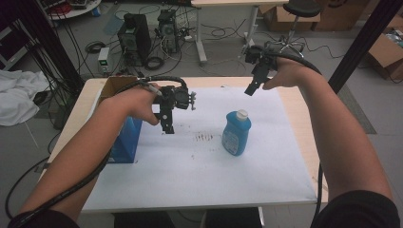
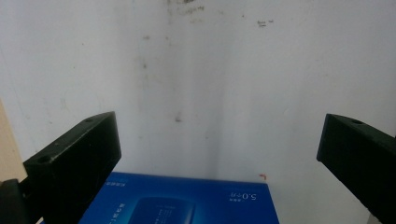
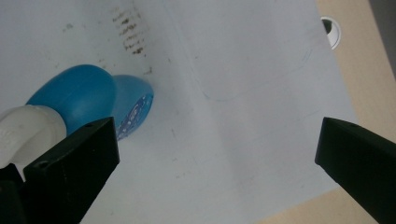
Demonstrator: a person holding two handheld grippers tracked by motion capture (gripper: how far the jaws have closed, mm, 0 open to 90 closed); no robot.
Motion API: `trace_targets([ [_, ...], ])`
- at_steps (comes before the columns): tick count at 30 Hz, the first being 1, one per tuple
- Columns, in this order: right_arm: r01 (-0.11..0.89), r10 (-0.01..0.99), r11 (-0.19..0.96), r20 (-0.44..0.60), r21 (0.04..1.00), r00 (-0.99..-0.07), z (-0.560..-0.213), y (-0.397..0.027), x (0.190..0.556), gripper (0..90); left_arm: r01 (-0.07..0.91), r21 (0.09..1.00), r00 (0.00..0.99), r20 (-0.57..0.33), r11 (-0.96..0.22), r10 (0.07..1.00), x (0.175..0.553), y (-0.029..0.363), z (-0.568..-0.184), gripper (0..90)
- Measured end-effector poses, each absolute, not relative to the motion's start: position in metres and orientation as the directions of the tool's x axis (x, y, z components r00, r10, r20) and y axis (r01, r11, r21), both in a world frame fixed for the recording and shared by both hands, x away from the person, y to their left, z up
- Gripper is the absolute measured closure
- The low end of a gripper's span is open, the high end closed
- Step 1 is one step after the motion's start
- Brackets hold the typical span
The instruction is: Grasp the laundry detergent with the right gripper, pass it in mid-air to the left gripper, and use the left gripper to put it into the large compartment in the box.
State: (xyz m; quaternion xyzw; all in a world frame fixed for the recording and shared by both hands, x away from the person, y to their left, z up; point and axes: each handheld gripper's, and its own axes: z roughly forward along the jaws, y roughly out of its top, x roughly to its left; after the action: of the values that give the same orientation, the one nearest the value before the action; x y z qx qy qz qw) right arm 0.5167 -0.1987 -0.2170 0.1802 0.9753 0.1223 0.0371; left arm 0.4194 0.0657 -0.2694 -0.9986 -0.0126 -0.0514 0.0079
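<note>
High view: the left claw (image 1: 167,127) hangs low over the white sheet (image 1: 199,175) on the desk (image 1: 81,102), just right of the blue box (image 1: 126,142) at the left edge, well placed to turn toward it. The right claw (image 1: 251,89) is raised over the far side, beyond the blue bottle (image 1: 236,133), which stands upright right of centre with its white cap on; that looks like a lead-in to a grasp from above.

Left gripper view: the jaws stand wide apart, nothing between them; the box (image 2: 187,200), glossy blue with pale print, lies at the near edge.

Right gripper view: the jaws gape wide and empty, and the bottle (image 3: 84,98), rounded and smooth with a label, sits off to the left, not yet between them.
</note>
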Motion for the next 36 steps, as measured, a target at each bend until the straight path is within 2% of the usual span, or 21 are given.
trace_targets([
  [6, 0.364, 0.398, 0.836, 0.003, 0.41, -0.917, -0.21, -0.224, 0.502, 0.0, 0.02, -0.001, 0.993, 0.115, -1.0, 0.019, 0.417, 0.067, -0.264, 0.1],
  [13, 0.389, 0.438, 0.772, 0.023, 0.502, -0.899, -0.211, -0.252, 0.48, 0.0, 0.012, 0.013, 0.992, 0.127, -1.0, 0.013, 0.412, 0.069, -0.26, 0.1],
  [22, 0.404, 0.461, 0.705, 0.056, 0.584, -0.886, -0.225, -0.279, 0.457, 0.0, 0.011, 0.022, 0.991, 0.133, -1.0, 0.014, 0.405, 0.075, -0.259, 0.1],
  [36, 0.38, 0.485, 0.609, 0.052, 0.696, -0.873, -0.271, -0.314, 0.388, 0.0, -0.021, 0.027, 0.99, 0.143, -0.999, -0.017, 0.395, 0.075, -0.258, 0.1],
])
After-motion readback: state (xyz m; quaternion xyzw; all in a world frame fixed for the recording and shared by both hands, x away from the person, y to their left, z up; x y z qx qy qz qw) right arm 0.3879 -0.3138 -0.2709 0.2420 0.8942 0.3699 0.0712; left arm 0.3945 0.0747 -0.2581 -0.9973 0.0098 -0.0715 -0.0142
